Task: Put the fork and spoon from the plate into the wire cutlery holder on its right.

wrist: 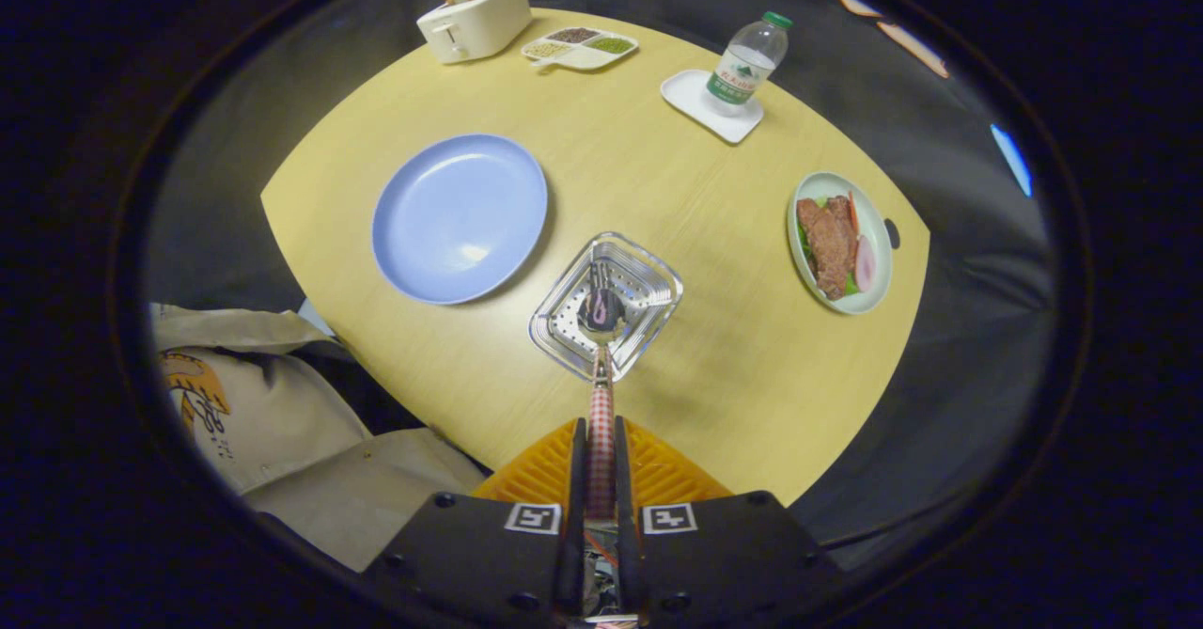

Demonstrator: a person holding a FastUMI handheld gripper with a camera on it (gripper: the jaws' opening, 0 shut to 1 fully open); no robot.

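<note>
On the left of the yellow table (pixel 714 328) lies the blue plate (pixel 460 217), bare of cutlery, which suggests that both pieces have been lifted from it. Behind the plate stand a toaster (pixel 475 20) and a divided dish (pixel 580 47) of grains, well apart from the working area. Just right of the plate stands the wire cutlery holder (pixel 606 305), seen from above, its square rim open toward the gripper (pixel 600 460). The gripper hangs above the holder, and its two fingers are clamped on the checked handle of the spoon (pixel 601 380), one finger pressing on each side. The spoon points bowl-first and downward, so that the bowl sits over the mouth of the holder; this attitude is judged to suit a straight vertical drop into the basket. The bowl is polished metal and reflects light; the handle carries a red-and-white check pattern. A dark upright shape inside the holder beside the bowl may be the fork, but the reflections make this uncertain. Further right, a water bottle (pixel 748 65) stands on a small white tray (pixel 695 102), and a bowl of food (pixel 838 242) sits near the table edge, clear of the descent path.
</note>
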